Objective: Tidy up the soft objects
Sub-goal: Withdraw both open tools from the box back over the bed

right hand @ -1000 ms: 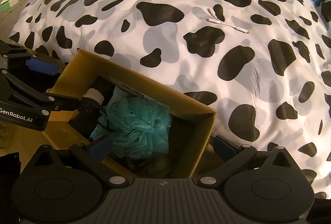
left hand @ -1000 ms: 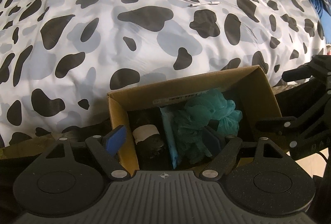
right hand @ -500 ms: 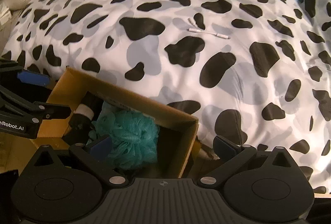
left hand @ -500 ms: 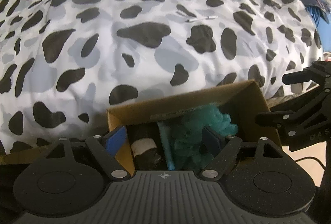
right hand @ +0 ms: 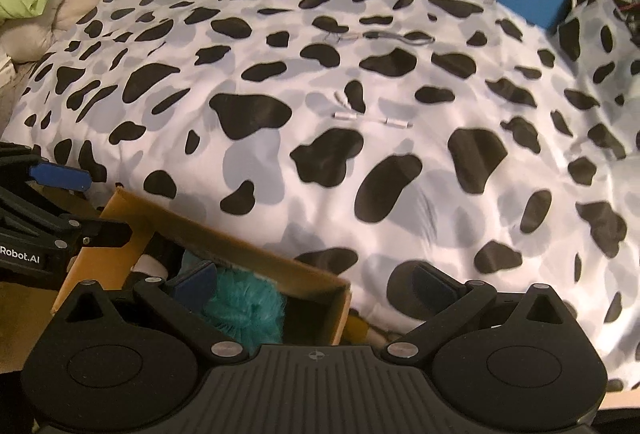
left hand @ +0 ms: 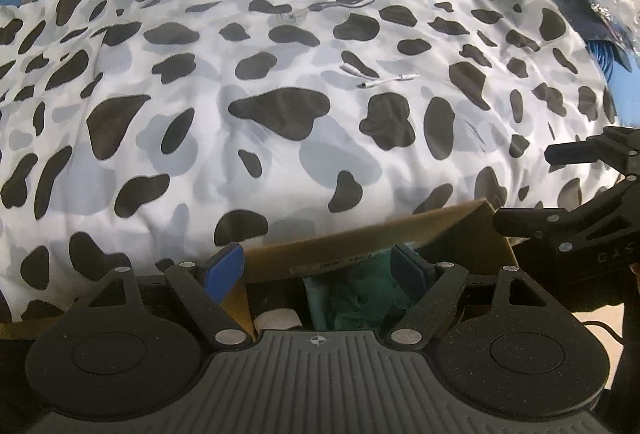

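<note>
Left wrist view: the left gripper (left hand: 318,266) has released jaws straddling the brown cardboard box (left hand: 360,246); the teal mesh bath pouf (left hand: 356,294) lies inside, directly below.

Right wrist view: the right gripper (right hand: 316,284), also released, has the pouf (right hand: 244,310) below-left.

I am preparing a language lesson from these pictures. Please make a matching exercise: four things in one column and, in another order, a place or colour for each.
Things:
1. loofah
2. box
3. white cable
4. left gripper

Places or colours:
A. lying on the spotted blanket
B. teal, inside the box
C. brown cardboard, at the blanket's near edge
D. open, fingers over the box

Pairs: 1-B, 2-C, 3-A, 4-D
</note>
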The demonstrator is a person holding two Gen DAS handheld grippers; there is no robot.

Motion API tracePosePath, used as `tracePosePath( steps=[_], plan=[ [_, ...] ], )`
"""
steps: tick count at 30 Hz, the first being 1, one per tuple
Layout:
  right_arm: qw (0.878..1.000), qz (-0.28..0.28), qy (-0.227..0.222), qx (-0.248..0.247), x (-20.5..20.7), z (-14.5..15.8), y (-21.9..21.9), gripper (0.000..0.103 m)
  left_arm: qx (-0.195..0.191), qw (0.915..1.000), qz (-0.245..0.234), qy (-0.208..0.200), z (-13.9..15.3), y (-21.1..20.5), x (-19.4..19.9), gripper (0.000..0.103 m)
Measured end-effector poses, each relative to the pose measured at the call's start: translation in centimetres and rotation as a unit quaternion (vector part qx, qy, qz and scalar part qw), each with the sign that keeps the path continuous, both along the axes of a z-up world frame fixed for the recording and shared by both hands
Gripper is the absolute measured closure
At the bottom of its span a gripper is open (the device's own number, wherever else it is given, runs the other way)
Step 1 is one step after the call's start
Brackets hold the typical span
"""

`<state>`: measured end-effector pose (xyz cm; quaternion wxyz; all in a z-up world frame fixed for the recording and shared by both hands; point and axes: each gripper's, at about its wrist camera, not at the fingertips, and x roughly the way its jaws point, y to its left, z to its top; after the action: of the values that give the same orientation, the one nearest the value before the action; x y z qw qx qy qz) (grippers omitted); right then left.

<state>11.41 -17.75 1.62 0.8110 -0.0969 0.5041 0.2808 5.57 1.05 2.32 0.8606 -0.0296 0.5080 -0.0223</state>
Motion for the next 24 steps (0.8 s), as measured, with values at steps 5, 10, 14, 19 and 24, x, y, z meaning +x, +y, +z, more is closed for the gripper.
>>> tracePosePath(
  steps=[5,10,14,19,24],
  plan=[
    [1.0,0.001,-0.019,-0.003,0.8,0.1,0.2,0.0,0.009,0.9999,-0.005,-0.009,0.3,0.0,0.6,0.023],
    [0.999,0.006,-0.038,0.001,1.6,0.4,0.2,0.0,0.009,0.9997,-0.009,-0.019,0.5,0.1,1.1,0.023],
    [0.999,0.017,-0.047,0.008,2.2,0.5,0.3,0.0,0.015,0.9994,-0.019,-0.025,0.4,0.0,1.7,0.023],
    [0.998,0.029,-0.054,0.004,3.2,0.2,0.8,0.0,0.016,0.9989,-0.024,-0.037,0.4,0.3,2.7,0.023],
    [0.998,0.04,-0.044,0.026,4.4,0.1,0.9,0.0,0.01,0.9985,-0.019,-0.051,0.5,1.0,4.1,0.023]
  ],
)
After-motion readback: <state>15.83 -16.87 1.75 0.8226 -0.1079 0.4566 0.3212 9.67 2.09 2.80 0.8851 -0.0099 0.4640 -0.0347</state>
